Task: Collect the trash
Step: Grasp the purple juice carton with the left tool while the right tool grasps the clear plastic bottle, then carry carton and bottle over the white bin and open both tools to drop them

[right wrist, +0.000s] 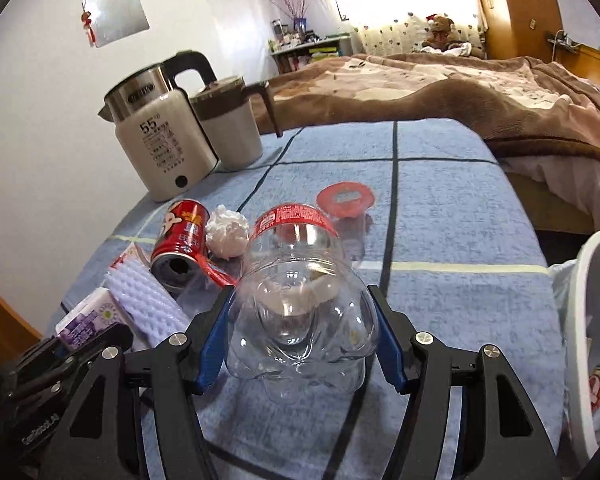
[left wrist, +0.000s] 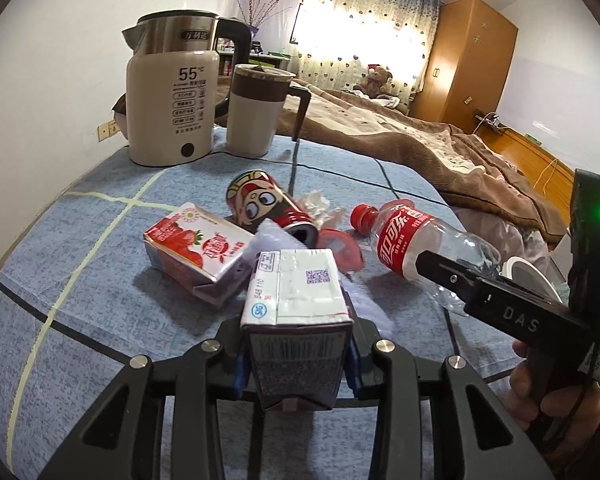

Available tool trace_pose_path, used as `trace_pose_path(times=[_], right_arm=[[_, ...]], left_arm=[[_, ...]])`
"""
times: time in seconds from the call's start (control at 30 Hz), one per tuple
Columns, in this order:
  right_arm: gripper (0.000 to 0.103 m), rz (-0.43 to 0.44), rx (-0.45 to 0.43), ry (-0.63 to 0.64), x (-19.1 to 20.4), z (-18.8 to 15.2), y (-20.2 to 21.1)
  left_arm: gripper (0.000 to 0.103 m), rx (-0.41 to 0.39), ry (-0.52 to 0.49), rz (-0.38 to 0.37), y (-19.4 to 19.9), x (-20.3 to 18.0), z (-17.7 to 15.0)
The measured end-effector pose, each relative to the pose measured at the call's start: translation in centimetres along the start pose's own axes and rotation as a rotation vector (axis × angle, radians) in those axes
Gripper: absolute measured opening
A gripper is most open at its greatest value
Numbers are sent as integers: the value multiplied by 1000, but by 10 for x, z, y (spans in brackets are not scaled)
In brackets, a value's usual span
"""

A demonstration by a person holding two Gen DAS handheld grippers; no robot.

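My left gripper (left wrist: 296,360) is shut on a purple and white drink carton (left wrist: 298,304), held just above the blue cloth; the carton also shows in the right wrist view (right wrist: 86,322). My right gripper (right wrist: 302,340) is shut on the base of an empty clear cola bottle (right wrist: 300,300) with a red label; the bottle also shows in the left wrist view (left wrist: 420,252). On the cloth lie a strawberry milk carton (left wrist: 196,250), a red can (left wrist: 268,210), a crumpled white tissue (right wrist: 227,231), a red plastic lid (right wrist: 345,199) and a white-purple sponge (right wrist: 144,308).
A cream electric kettle (left wrist: 170,96) and a lidded cup (left wrist: 258,110) stand at the table's far left with a black cord (left wrist: 340,172) running across. A white bin with a bag liner (right wrist: 588,320) sits off the table's right edge. A bed with a brown blanket (left wrist: 420,136) lies behind.
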State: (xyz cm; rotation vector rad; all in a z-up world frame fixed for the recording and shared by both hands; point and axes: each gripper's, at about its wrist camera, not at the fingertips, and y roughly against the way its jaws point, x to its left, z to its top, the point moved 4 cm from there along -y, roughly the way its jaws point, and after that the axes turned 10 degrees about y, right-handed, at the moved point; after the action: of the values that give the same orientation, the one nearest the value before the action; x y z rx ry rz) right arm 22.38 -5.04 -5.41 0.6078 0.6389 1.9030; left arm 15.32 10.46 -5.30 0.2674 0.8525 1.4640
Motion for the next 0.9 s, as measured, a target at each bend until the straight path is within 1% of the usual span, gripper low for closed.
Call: trace_pose_path(times=[0.07,0.13,0.2,0.33,0.37,0.4,0.53,0.6,0.67,0.73,0.8,0.9], right_arm=[[63,0,6,15,0,-7,6],[64,13,39,27,1,-19,11],[64,11,54,21,0,-27,16],[64,76,145,51,4,-36,18],[64,97,168,50,5,-35,17],[64,100,179,51,5,-33,17],[65,91,168,72,7,-17,18],[65,98,194,99,12,-12,12],[65,66,228,127,14,-11,4],[65,47,254,137,17,-14,-3],[65,47,281,128,15,-19,-9],[63,38,247,103,12,-24,-9]], left_arm=[[38,3,1,-7,1,-2,-1],[38,4,-3,-11,2,-5,-3],[38,10,-9,-13,2,-6,-5],[38,19,-4,-14,-1,-7,-7],[38,18,1,-14,0,-6,-7],[38,17,4,-14,0,-6,-6],[38,14,18,-4,1,-1,-4],[38,17,18,2,0,0,-4],[38,20,22,3,0,1,-5],[38,23,22,1,-1,0,-6],[38,29,16,3,-2,-1,-7],[38,35,12,-3,-2,-3,-8]])
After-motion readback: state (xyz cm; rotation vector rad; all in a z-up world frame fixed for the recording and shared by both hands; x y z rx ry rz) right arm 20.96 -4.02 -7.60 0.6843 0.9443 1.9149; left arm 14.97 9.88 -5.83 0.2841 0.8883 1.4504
